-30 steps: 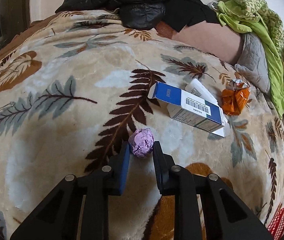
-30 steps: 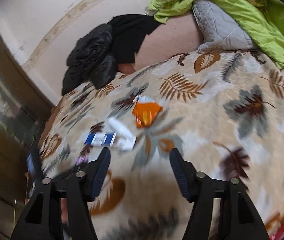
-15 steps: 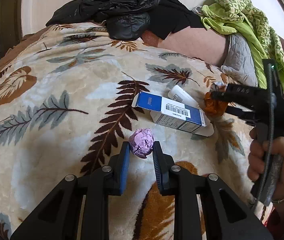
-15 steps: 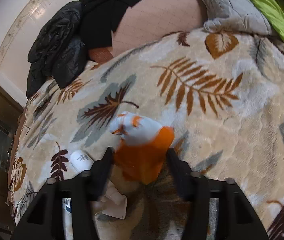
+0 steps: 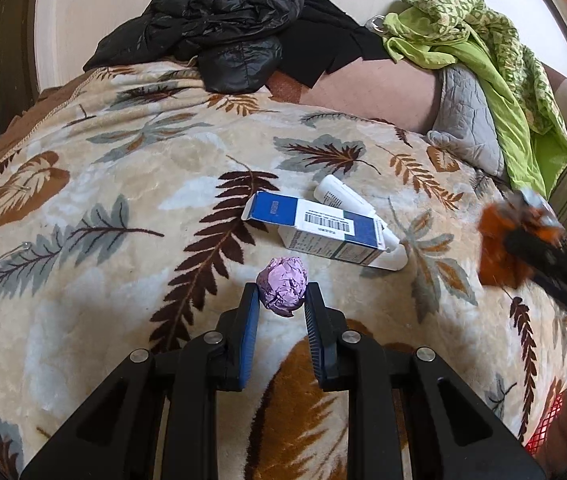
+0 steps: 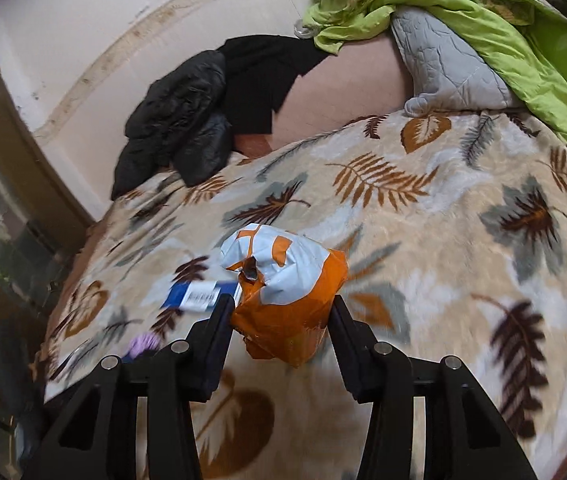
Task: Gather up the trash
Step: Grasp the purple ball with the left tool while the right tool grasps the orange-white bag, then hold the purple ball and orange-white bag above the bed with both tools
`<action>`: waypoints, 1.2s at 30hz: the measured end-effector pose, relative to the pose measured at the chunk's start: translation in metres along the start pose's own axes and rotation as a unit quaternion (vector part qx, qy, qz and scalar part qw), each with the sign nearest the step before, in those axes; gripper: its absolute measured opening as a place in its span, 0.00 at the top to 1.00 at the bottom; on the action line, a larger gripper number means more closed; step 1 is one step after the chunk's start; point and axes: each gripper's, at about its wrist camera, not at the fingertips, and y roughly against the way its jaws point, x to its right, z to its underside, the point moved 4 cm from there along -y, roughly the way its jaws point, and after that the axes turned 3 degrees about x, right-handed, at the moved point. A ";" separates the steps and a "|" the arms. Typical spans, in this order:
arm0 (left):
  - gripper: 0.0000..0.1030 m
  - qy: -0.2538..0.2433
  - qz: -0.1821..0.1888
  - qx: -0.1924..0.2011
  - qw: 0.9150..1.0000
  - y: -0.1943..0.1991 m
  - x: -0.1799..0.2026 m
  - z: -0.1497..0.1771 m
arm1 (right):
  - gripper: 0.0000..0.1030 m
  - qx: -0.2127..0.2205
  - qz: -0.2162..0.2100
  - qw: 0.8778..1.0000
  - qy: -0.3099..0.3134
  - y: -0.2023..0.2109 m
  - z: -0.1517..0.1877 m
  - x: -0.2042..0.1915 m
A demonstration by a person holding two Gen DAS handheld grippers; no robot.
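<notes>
Left gripper (image 5: 282,300): clenched on the purple paper ball (image 5: 282,291), which sits between the two blue-padded fingers near their tips, above the blanket.
Right gripper (image 6: 279,308): grasping the orange wrapper (image 6: 283,300); its jaws have just been closing, and the crumpled packet, orange below and pale at its top, fills the gap between them and bulges forward past the tips. In the left wrist view the same gripper enters from the right edge, blurred, with the wrapper at its tip.
Blue carton (image 5: 315,230): lies on its side on the bed, barcode panel facing up, just beyond the purple paper ball and apart from it.
White tube (image 5: 343,200): lies partly under the blue carton, its round end showing behind the carton and its flat end at the carton's right corner.
Blanket (image 5: 103,184): beige plush with brown, grey and orange leaf print, covering the bed on which the loose items rest.
Black jacket (image 5: 219,32): heaped at the far edge of the bed, against the wall.
Green cloth (image 5: 483,52): draped over a grey quilted pillow (image 5: 463,120) at the far right.
Red mesh object (image 5: 545,424): only a small part shows at the lower right edge; what it is cannot be told.
</notes>
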 end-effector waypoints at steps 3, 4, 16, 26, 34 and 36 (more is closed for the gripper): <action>0.79 -0.012 -0.005 0.006 1.000 0.004 0.007 0.003 | 0.51 -0.001 0.002 1.000 0.005 0.010 0.013 0.002; 0.79 -0.015 -0.005 0.008 1.000 0.005 0.008 0.003 | 0.51 -0.005 -0.001 1.000 0.009 0.009 0.014 0.002; 0.79 -0.053 -0.039 0.039 0.997 0.015 0.016 0.003 | 0.51 0.013 -0.010 0.999 0.035 0.006 0.009 -0.003; 0.79 -0.066 -0.050 0.052 0.995 0.020 0.020 0.002 | 0.51 0.015 -0.015 0.999 0.035 0.007 0.008 -0.004; 0.79 -0.067 -0.053 0.054 0.995 0.021 0.020 0.003 | 0.51 0.019 -0.018 0.999 0.039 0.008 0.008 -0.007; 0.79 -0.067 -0.052 0.053 0.995 0.022 0.019 0.003 | 0.51 0.018 -0.018 0.999 0.040 0.008 0.008 -0.007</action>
